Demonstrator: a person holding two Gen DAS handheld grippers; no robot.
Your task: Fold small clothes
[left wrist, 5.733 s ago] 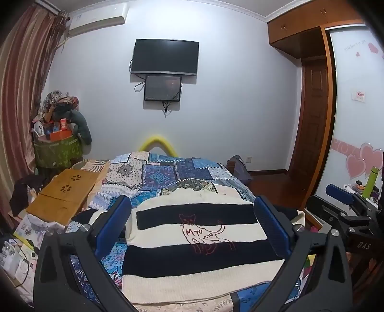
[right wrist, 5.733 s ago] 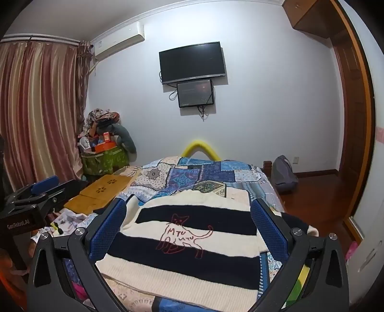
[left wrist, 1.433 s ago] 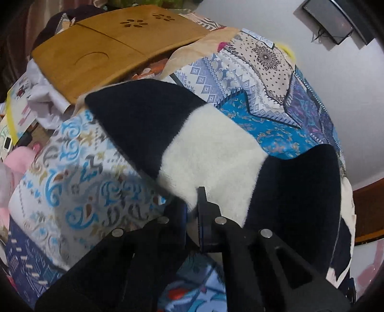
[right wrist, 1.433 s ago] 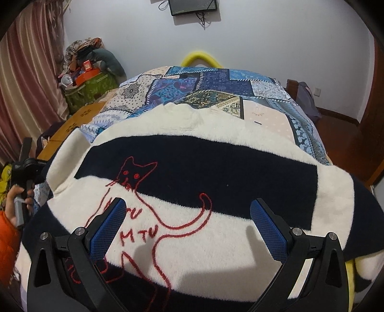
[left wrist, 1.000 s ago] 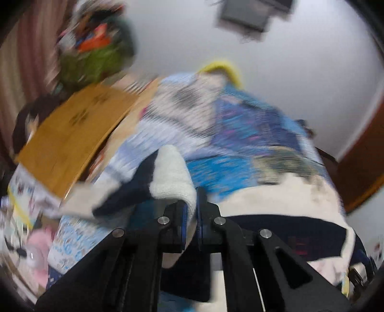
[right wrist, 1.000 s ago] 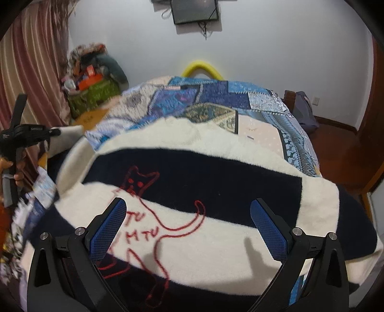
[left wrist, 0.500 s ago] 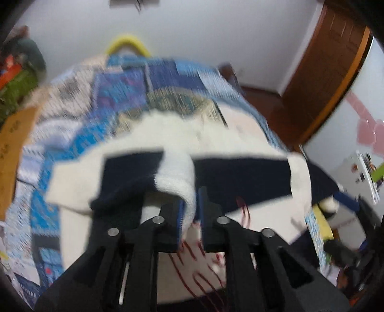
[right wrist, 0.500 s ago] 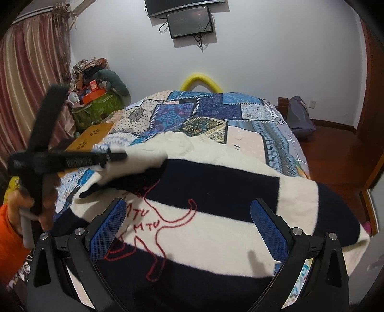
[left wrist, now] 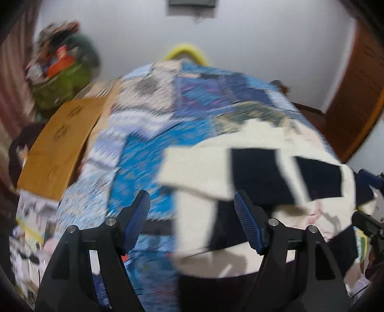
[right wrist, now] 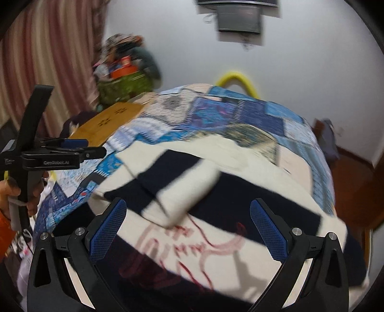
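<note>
A cream and navy striped sweater [right wrist: 252,204] with a red cat drawing lies flat on the patchwork bed quilt [right wrist: 216,112]. Its left sleeve [right wrist: 184,194] is folded across the chest and shows again as the sleeve [left wrist: 206,172] in the blurred left wrist view. My left gripper [left wrist: 192,223] is opening, pads apart, nothing pressed between them; it hovers over the sweater's left edge. From the right wrist view the left gripper [right wrist: 79,150] is at the bed's left side, held by a hand [right wrist: 14,192]. My right gripper [right wrist: 188,230] stands open above the sweater's lower front, holding nothing.
A wooden lap table [left wrist: 60,144] lies by the bed's left side, with a heaped green basket [right wrist: 122,86] behind it. A striped curtain [right wrist: 36,60] hangs at the left, a wooden door [left wrist: 355,100] is at the right, and a screen [right wrist: 240,19] is on the far wall.
The left gripper carried the sleeve over the sweater, let it go and opened. It then drew back to the left. The sleeve now rests across the chest. The right gripper stayed open.
</note>
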